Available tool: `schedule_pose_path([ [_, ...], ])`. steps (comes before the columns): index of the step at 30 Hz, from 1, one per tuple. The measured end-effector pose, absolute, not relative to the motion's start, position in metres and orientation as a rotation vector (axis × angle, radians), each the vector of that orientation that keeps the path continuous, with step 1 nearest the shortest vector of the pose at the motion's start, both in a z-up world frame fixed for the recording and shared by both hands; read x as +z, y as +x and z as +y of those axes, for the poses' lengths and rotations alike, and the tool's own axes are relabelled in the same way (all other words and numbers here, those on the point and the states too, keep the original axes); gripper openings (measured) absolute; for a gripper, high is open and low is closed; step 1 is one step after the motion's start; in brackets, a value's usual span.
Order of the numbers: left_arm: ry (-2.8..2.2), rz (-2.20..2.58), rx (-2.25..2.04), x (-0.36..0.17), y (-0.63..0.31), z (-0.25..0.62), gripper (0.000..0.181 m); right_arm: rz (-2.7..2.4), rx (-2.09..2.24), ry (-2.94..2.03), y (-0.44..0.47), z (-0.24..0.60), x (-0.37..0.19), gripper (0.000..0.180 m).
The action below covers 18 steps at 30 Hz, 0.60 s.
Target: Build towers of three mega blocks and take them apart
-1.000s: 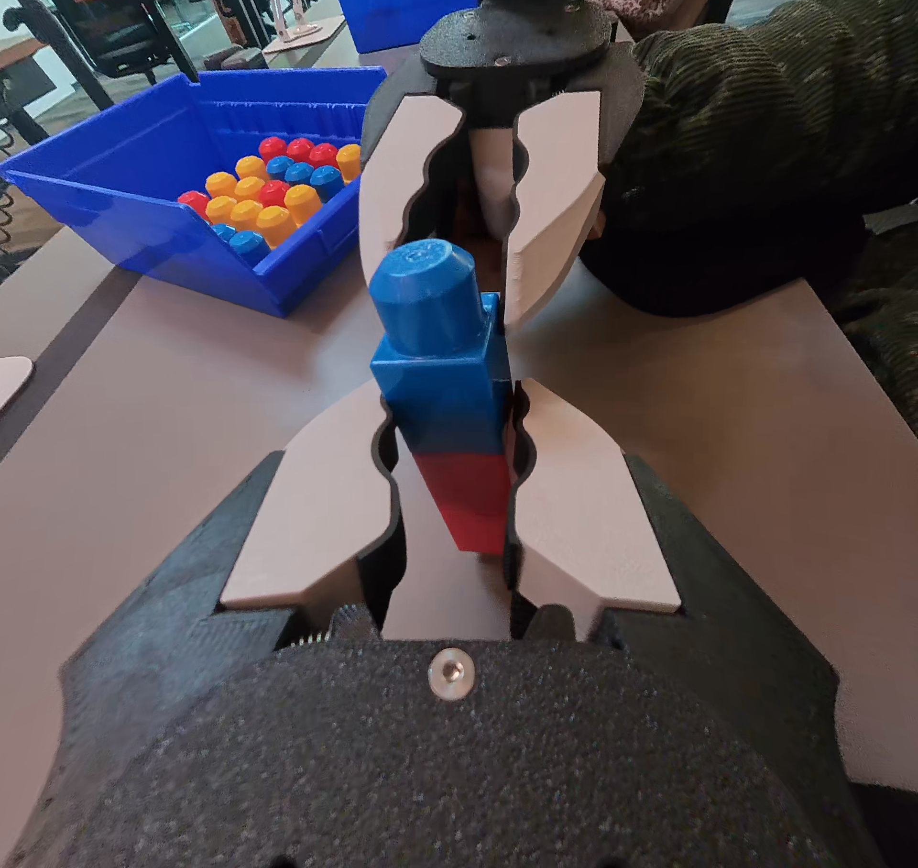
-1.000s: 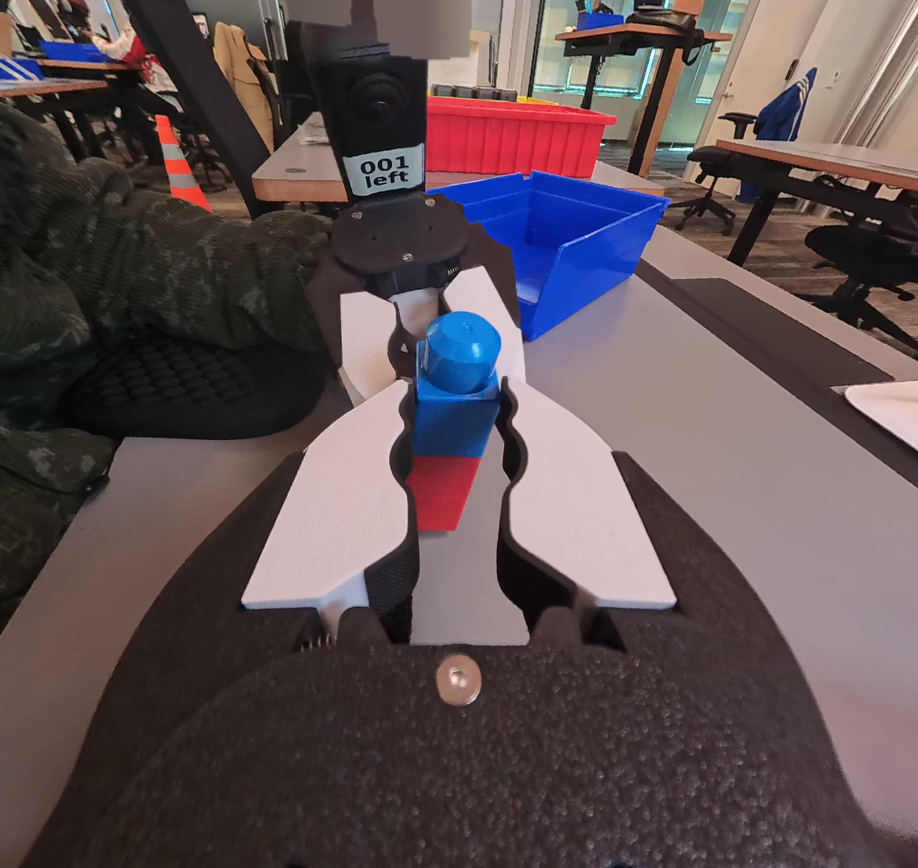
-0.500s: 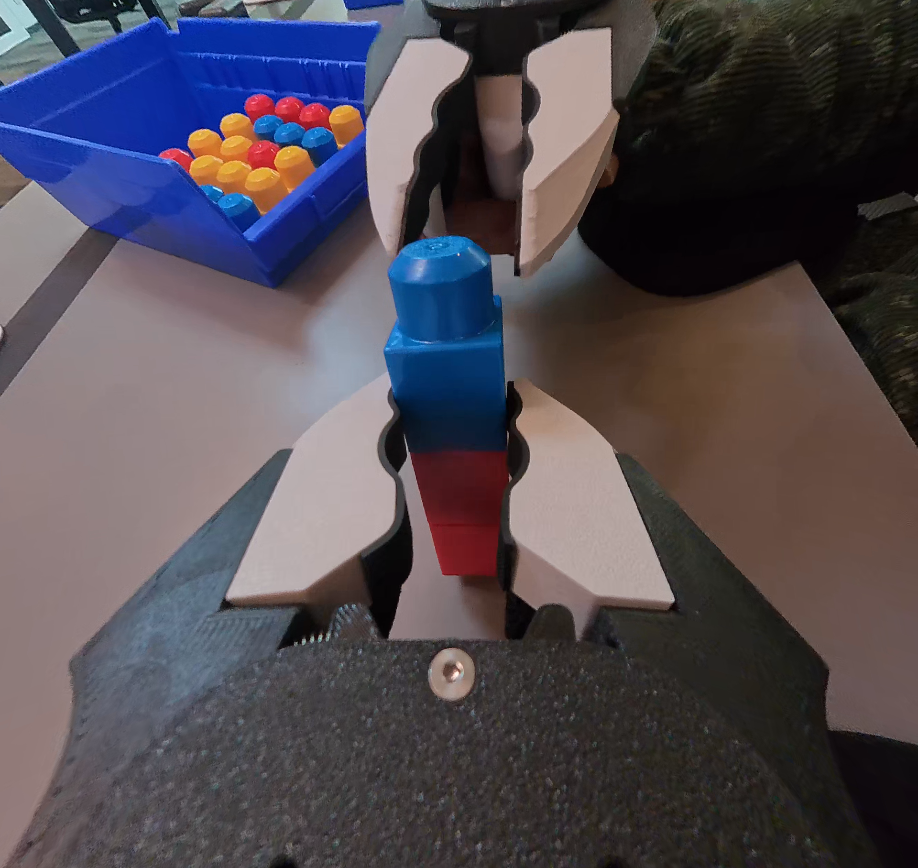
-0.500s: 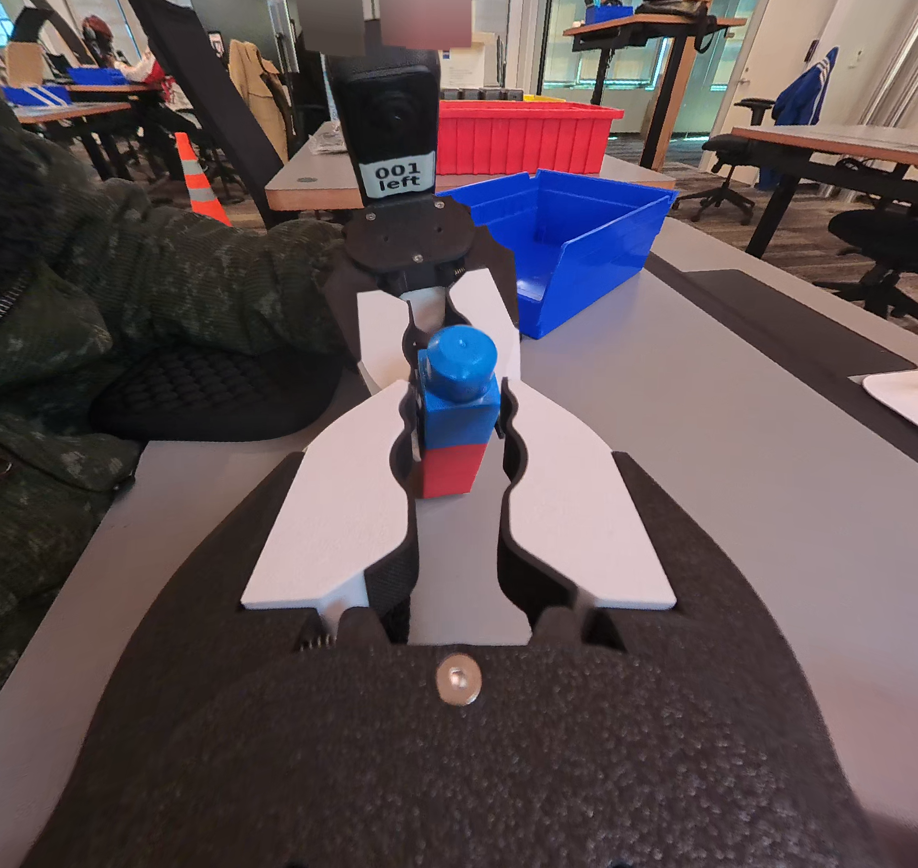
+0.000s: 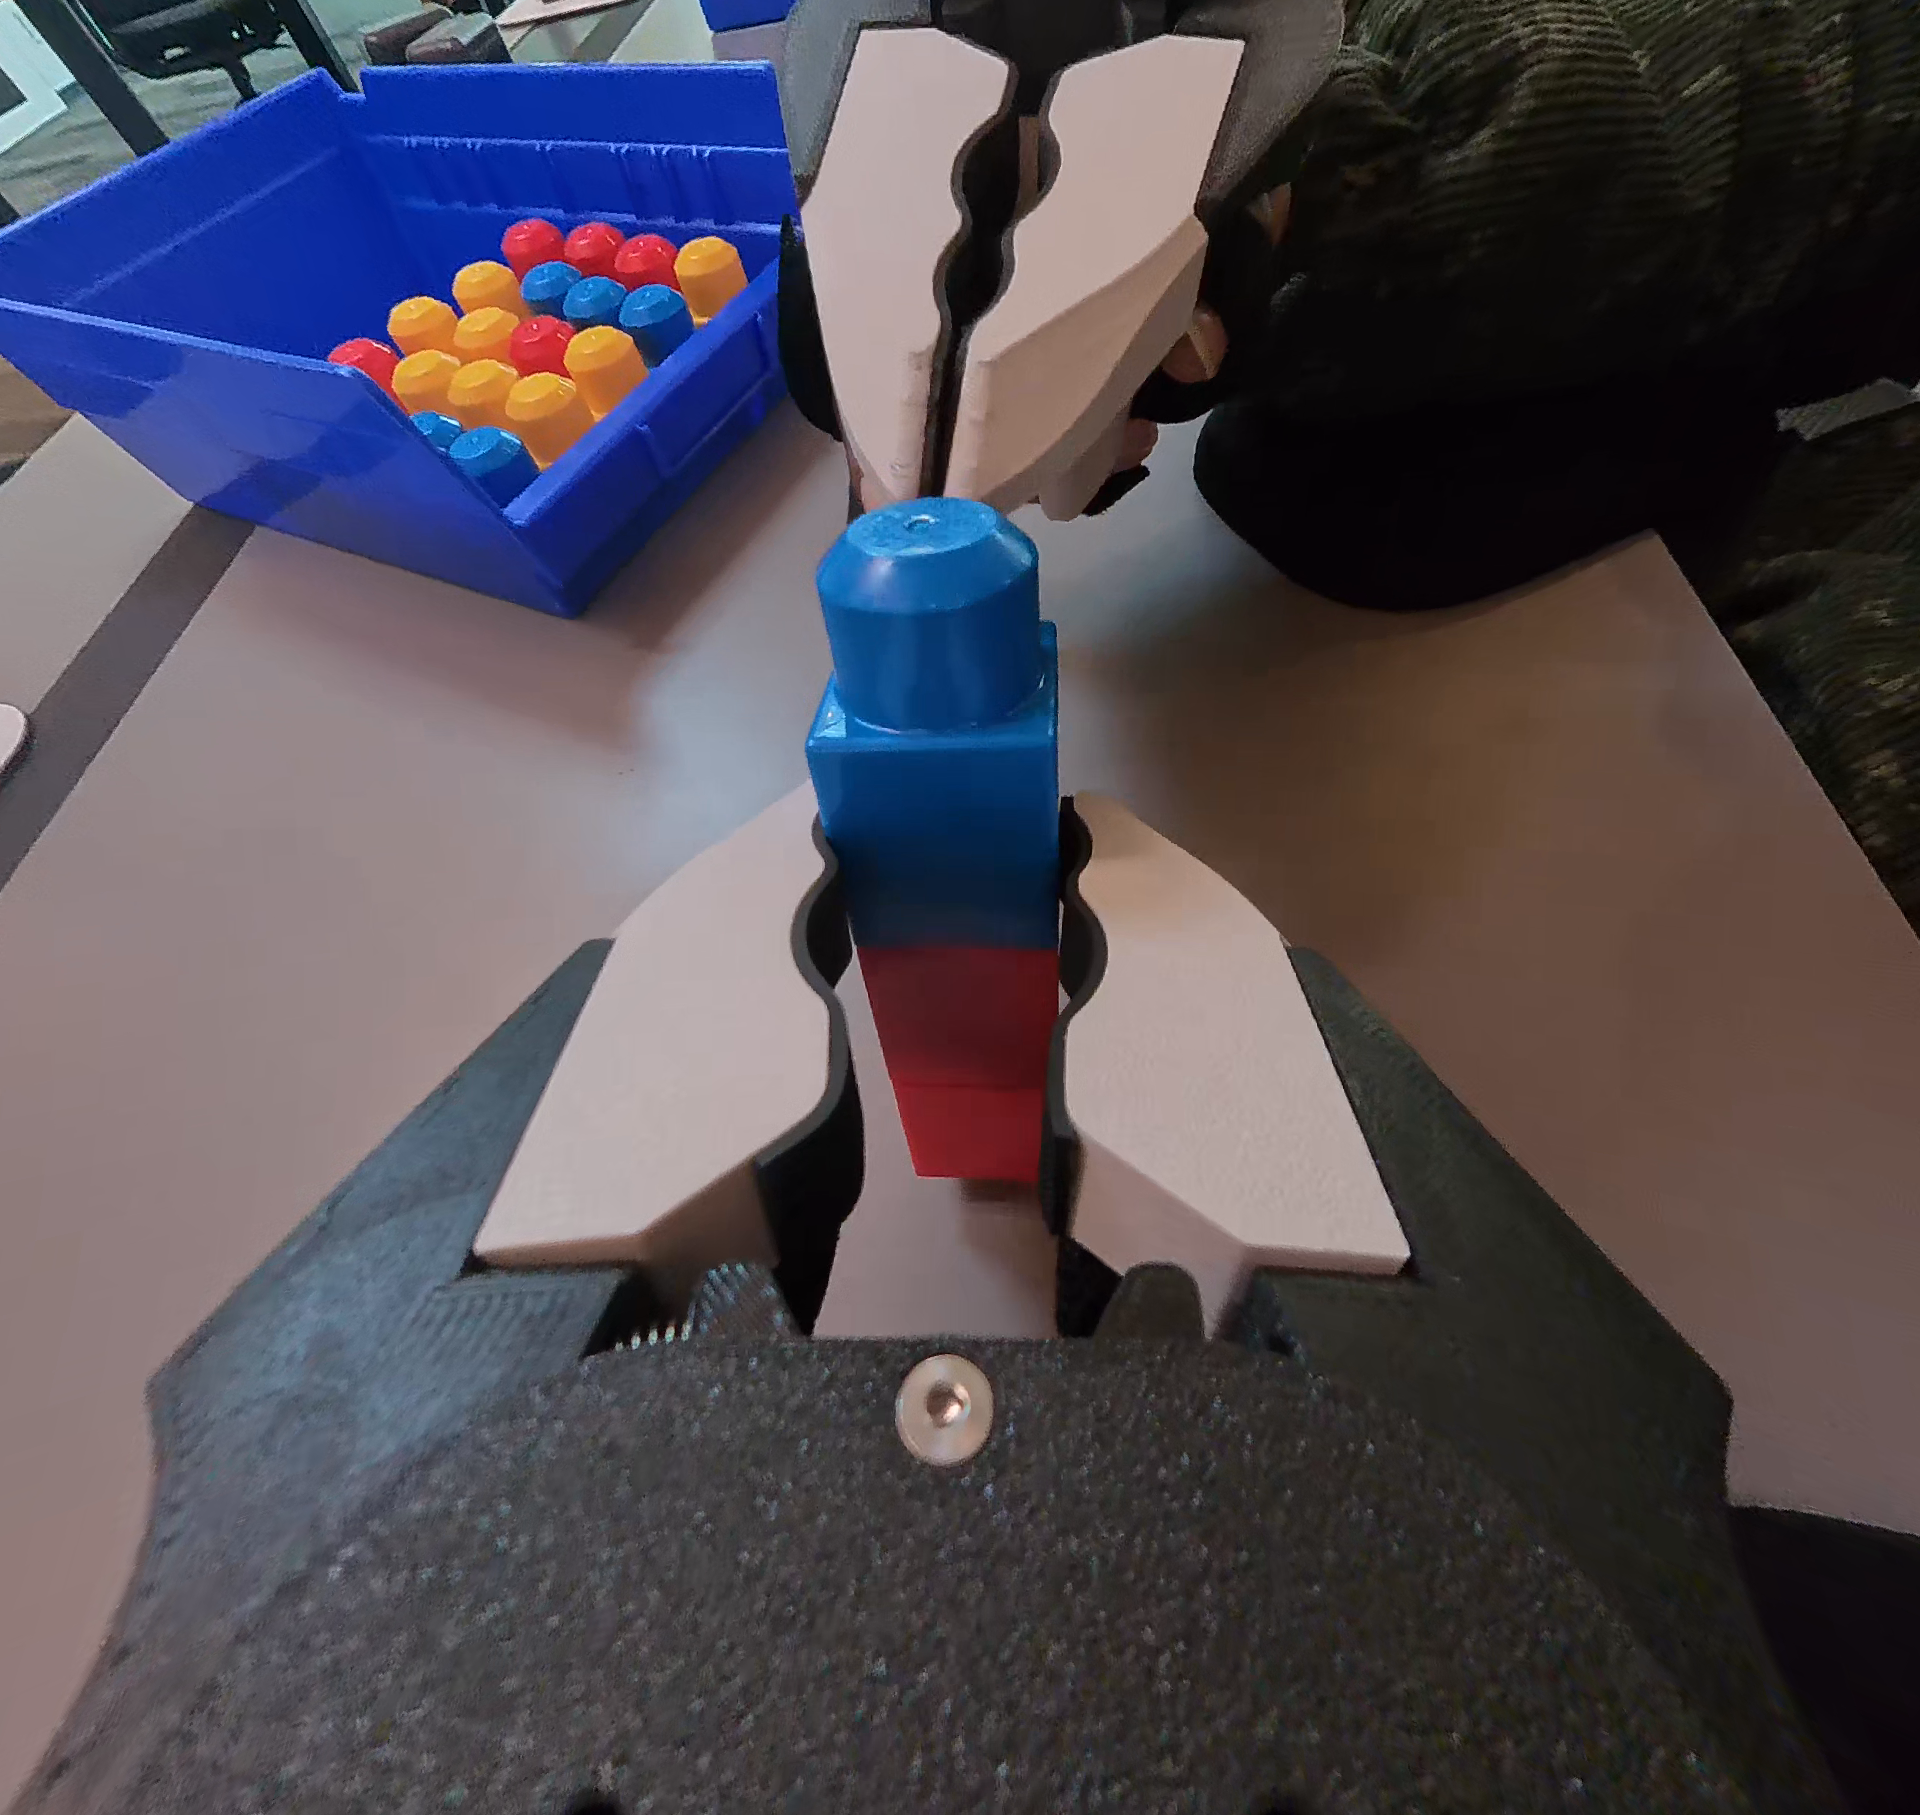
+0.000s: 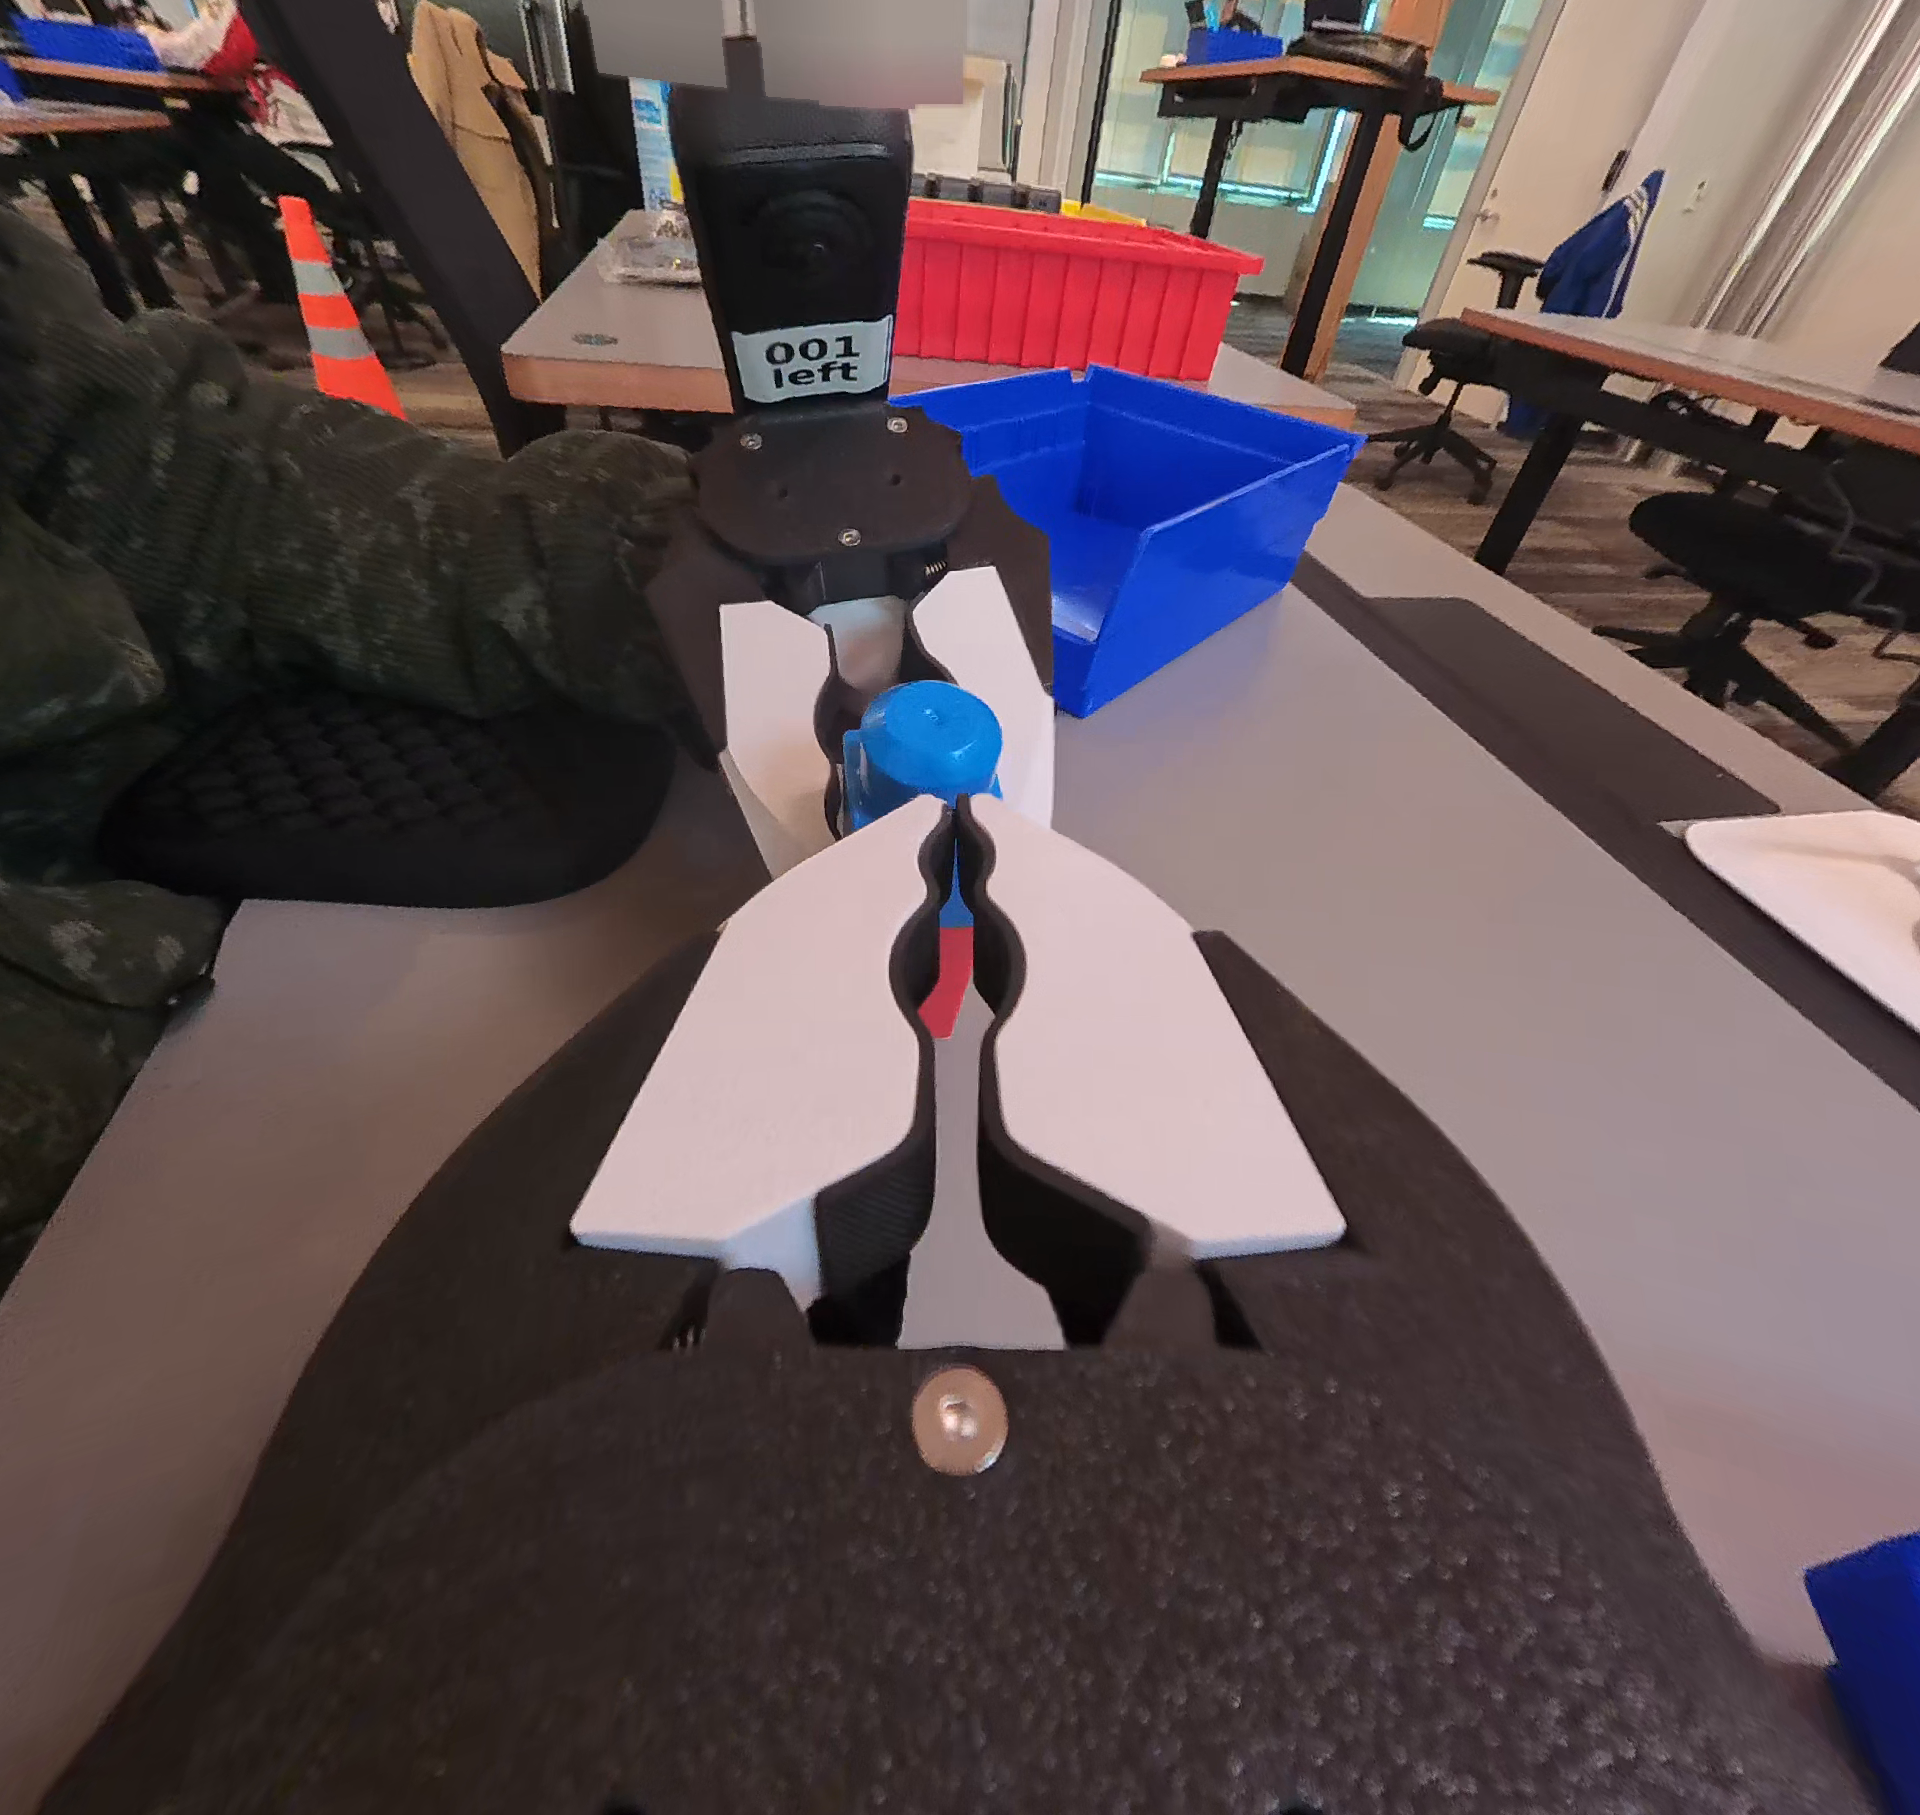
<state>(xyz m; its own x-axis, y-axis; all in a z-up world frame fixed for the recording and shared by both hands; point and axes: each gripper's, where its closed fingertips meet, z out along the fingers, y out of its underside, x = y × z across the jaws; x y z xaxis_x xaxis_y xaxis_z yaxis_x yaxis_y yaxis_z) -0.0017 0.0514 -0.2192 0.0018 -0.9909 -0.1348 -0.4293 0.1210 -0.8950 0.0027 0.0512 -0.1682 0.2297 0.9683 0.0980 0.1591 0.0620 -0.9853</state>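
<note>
A tower (image 5: 940, 892) of three mega blocks stands on the grey table (image 5: 364, 830): a blue block on top and two red ones under it. My left gripper (image 5: 948, 830) is shut on the tower, with its fingers against the blue and upper red block. My right gripper (image 5: 930, 487) faces it from the far side, shut and empty, with its tips just behind the blue stud. In the right wrist view the right gripper (image 6: 953, 807) hides most of the tower (image 6: 925, 737), and the left gripper (image 6: 914, 809) shows behind it.
A blue bin (image 5: 312, 477) with several red, yellow and blue blocks (image 5: 540, 342) sits at the left. An empty blue bin (image 6: 1195, 560) stands behind the left gripper. A person's dark green sleeves (image 5: 1558, 259) lie along the table's edge. A white pad (image 6: 1818, 892) lies at the right.
My right gripper has closed from open and drawn back off the blue block. The tower has gone from tilted to upright in my left gripper.
</note>
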Motion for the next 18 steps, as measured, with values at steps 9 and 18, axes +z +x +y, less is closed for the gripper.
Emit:
schedule_pose_path([
  [9,-1.431,1.607,-0.764,-0.226,0.0,0.05,0.037,-1.282,0.84,-1.384,-0.007,0.044,-0.186,0.028],
  [18,-1.422,1.614,-0.744,-0.226,0.0,0.05,0.037,-1.306,0.811,-1.403,-0.006,0.043,-0.187,0.027],
])
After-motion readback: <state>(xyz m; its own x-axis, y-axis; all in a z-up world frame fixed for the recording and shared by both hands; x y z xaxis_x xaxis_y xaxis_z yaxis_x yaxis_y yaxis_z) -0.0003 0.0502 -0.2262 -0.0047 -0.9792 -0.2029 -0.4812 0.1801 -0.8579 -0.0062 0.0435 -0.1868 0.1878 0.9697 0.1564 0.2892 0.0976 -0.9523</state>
